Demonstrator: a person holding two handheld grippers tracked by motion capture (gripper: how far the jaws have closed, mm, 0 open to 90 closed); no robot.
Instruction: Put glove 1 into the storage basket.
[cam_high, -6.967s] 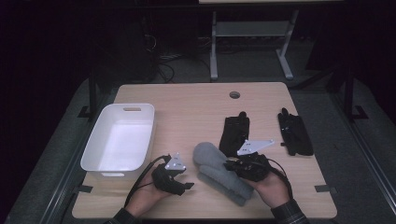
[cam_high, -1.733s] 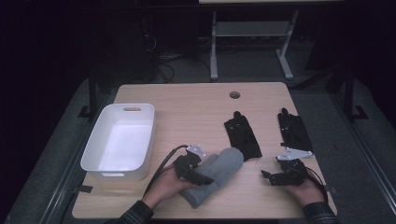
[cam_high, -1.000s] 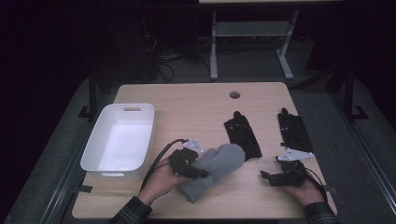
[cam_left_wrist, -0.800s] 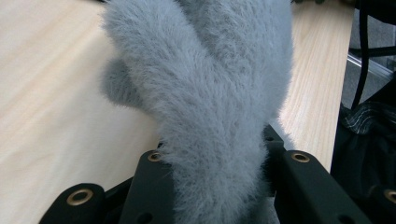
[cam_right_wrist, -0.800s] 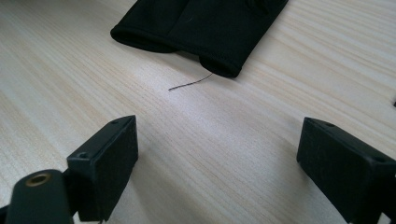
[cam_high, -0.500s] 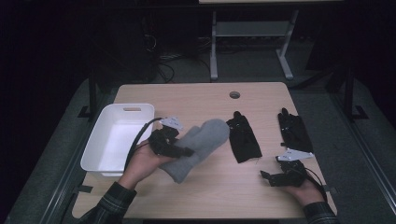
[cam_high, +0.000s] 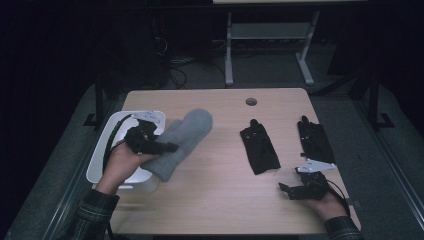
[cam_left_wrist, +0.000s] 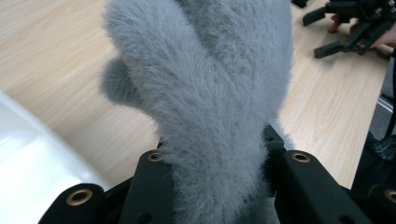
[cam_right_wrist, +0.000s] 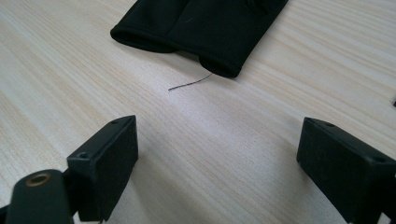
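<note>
Left gripper (cam_high: 159, 146) clamps grey mitten (cam_high: 182, 141); right gripper (cam_high: 292, 189) gapes empty.

No text, label, brand, number or sign can be read anywhere in these pictures. The grey mitten (cam_left_wrist: 205, 107), the black gloves (cam_high: 259, 148), the white bin (cam_high: 100, 165) and the wooden counter (cam_high: 220, 200) all show plain surfaces with no print on them.
</note>
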